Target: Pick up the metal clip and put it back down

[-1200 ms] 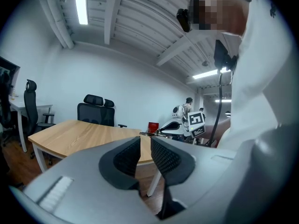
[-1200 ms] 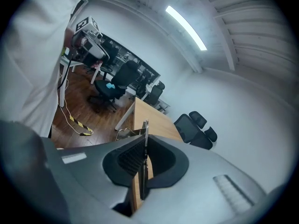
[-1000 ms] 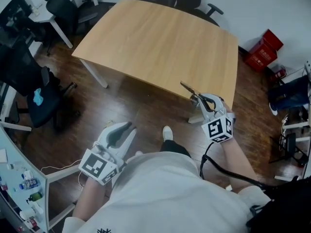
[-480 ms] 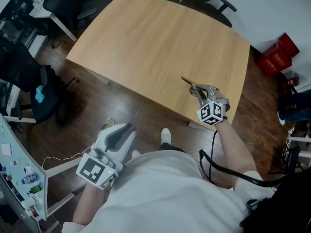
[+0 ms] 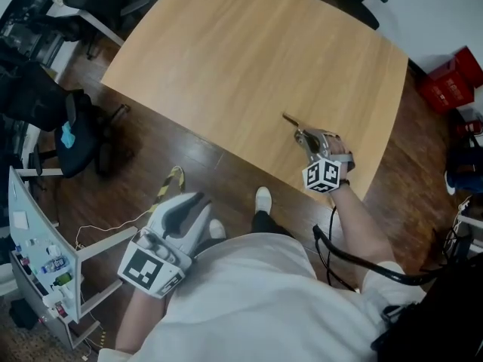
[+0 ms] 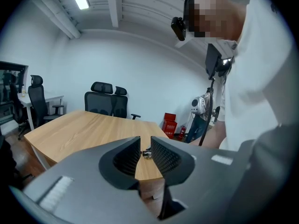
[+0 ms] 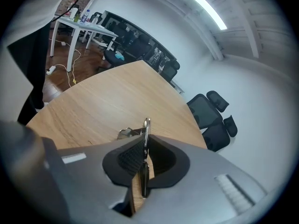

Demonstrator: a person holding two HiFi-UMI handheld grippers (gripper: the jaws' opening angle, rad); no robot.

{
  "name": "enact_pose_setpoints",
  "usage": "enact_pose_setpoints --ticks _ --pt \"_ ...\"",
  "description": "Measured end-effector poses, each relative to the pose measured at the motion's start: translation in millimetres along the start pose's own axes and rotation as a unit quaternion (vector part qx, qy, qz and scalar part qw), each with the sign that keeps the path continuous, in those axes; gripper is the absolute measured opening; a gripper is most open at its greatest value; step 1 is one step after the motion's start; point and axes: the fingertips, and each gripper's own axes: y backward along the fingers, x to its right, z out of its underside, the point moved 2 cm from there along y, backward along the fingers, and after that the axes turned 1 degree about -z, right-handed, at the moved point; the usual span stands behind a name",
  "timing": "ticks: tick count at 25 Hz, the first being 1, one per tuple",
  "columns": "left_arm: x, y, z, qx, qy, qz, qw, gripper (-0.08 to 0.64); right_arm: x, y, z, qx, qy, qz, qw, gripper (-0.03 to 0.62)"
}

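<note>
A thin metal clip [image 5: 291, 120] sticks out forward from my right gripper [image 5: 308, 137], low over the near right part of the wooden table [image 5: 226, 51]. In the right gripper view the clip [image 7: 147, 125] stands edge-on between the jaws of the right gripper [image 7: 145, 146]. The pads still press on it, though the jaws are just starting to open. I cannot tell whether the clip touches the tabletop. My left gripper [image 5: 192, 204] hangs off the table beside the person's body. In its own view the left gripper [image 6: 145, 146] shows a narrow gap with nothing in it.
Black office chairs [image 6: 103, 101] stand at the table's far end. Red boxes [image 5: 445, 81] sit on the floor at the right. A rack [image 5: 38, 255] with small bottles is at the lower left. The person's shoe [image 5: 263, 200] is under the near table edge.
My right gripper has carried the clip forward from the table's near edge to over the tabletop. The left gripper has stayed where it was.
</note>
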Motion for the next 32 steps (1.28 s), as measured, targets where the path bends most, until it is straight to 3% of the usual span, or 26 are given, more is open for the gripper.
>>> enact_pose_setpoints --ticks 8,13,19,27,32 --pt "2 7 4 -0.016 0.011 -0.006 0.9998 0.055 -7 0 -10 0.039 -0.056 -0.023 0.997 0.133" --pt "-3 17 11 -0.008 -0.004 0.010 0.9999 0.055 11 29 -24 0.053 -0.098 0.013 0.994 0.181" --pt "-4 50 26 0.019 -0.031 0.054 0.9978 0.055 6 109 -71 0.081 -0.164 0.053 0.982 0.187" --pt "26 124 75 0.041 -0.055 0.151 0.9861 0.055 -85 266 -152 0.098 -0.256 0.126 0.953 0.187" --pt "52 171 101 0.029 -0.060 0.204 0.9767 0.055 -158 358 -196 0.082 -0.296 0.147 0.940 0.186"
